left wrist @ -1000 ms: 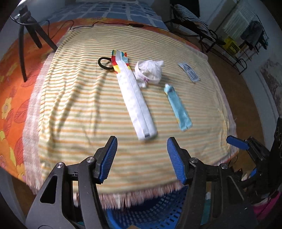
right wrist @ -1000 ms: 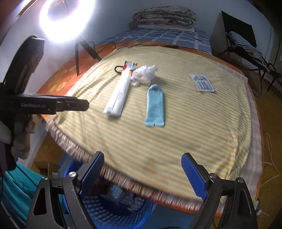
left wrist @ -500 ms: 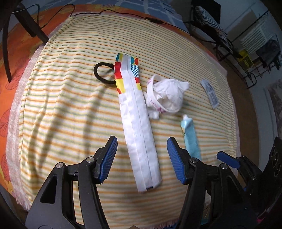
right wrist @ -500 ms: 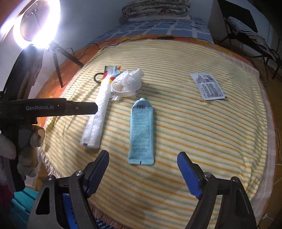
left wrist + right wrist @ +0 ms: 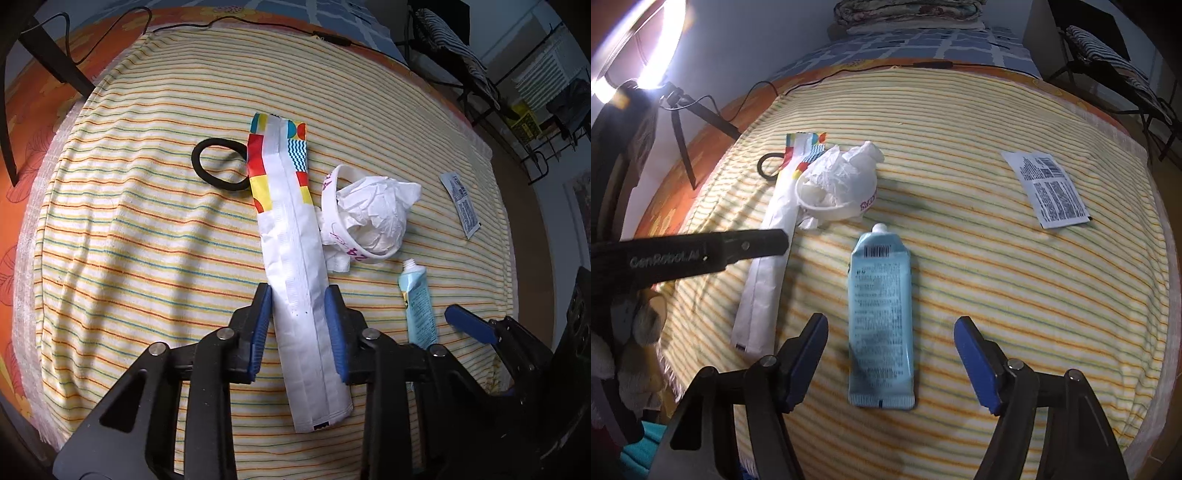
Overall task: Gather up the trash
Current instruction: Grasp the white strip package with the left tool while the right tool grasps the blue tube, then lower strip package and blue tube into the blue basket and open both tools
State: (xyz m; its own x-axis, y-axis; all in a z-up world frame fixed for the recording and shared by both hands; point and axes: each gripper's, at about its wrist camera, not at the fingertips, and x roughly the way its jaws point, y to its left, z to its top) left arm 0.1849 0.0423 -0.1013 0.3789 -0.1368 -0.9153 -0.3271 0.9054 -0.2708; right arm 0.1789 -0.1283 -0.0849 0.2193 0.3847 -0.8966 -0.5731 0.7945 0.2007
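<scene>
A long white wrapper (image 5: pixel 295 258) with a coloured far end lies on the striped cloth (image 5: pixel 147 240). My left gripper (image 5: pixel 299 299) has closed its blue pads against both sides of the wrapper, which still rests on the cloth. Right of it sit a white cup stuffed with crumpled paper (image 5: pixel 365 218), a light blue tube (image 5: pixel 419 306) and a printed sachet (image 5: pixel 461 199). In the right wrist view my right gripper (image 5: pixel 891 332) is open, straddling the lower half of the blue tube (image 5: pixel 881 306), with the cup (image 5: pixel 838 188), the wrapper (image 5: pixel 764 280) and the sachet (image 5: pixel 1051 188) beyond.
A black hair tie (image 5: pixel 218 166) lies left of the wrapper's coloured end. A ring light on a tripod (image 5: pixel 635 51) stands at the left. A black cable (image 5: pixel 240 24) runs along the far edge. Chairs and racks (image 5: pixel 461 62) stand at the right.
Both grippers moved forward from the cloth's near edge over the trash. The left jaws narrowed onto the white wrapper. The right gripper came down around the blue tube, still open.
</scene>
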